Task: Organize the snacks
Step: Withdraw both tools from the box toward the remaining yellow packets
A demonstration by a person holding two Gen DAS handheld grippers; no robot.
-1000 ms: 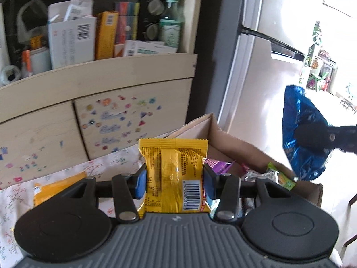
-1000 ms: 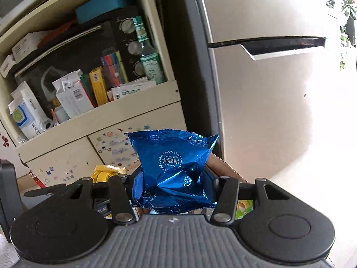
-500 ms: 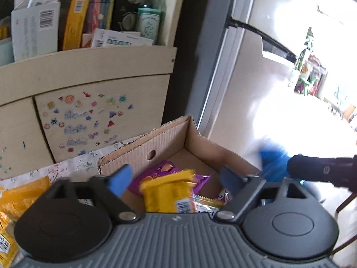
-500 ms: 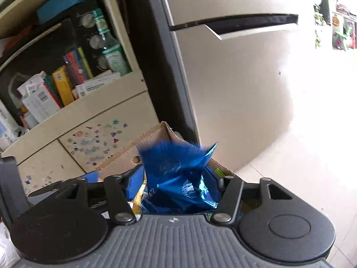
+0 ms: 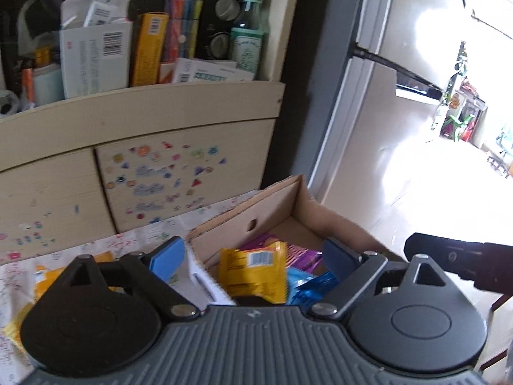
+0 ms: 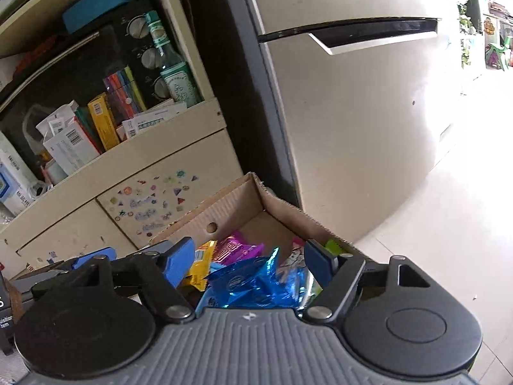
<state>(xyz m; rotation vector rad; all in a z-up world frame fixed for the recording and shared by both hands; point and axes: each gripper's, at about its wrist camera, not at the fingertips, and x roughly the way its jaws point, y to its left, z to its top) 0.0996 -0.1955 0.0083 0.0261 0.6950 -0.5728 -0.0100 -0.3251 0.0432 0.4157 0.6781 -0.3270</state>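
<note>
**newbie_q:** So which step is this? Looks like both tools are just hanging over the open brown cardboard box (image 5: 269, 215).

**rig_nerd:** Pretty much the drop-off step, I'd say. The left gripper (image 5: 253, 256) has its blue pads spread wide with nothing between them, and the yellow foil snack packet (image 5: 253, 272) lies below in the box, on top of a purple wrapper (image 6: 237, 250). Same on the other side: the right gripper (image 6: 248, 261) is wide apart, and the crinkly blue foil snack bag (image 6: 256, 284) sits loose under it among the other packets.

**newbie_q:** Is the blue bag fully settled though?

**rig_nerd:** Can't tell for sure, it's blurry there, might be resting or mid-tumble. Either way nothing grips it.

**newbie_q:** Next move?

**rig_nerd:** My guess: fetch more. There's another yellow packet (image 5: 41, 284) out on the flowery tablecloth (image 5: 154, 234), left of the box. That calls for swinging the left tool over there, keeping it wide, then closing across the packet's flat middle.
</note>
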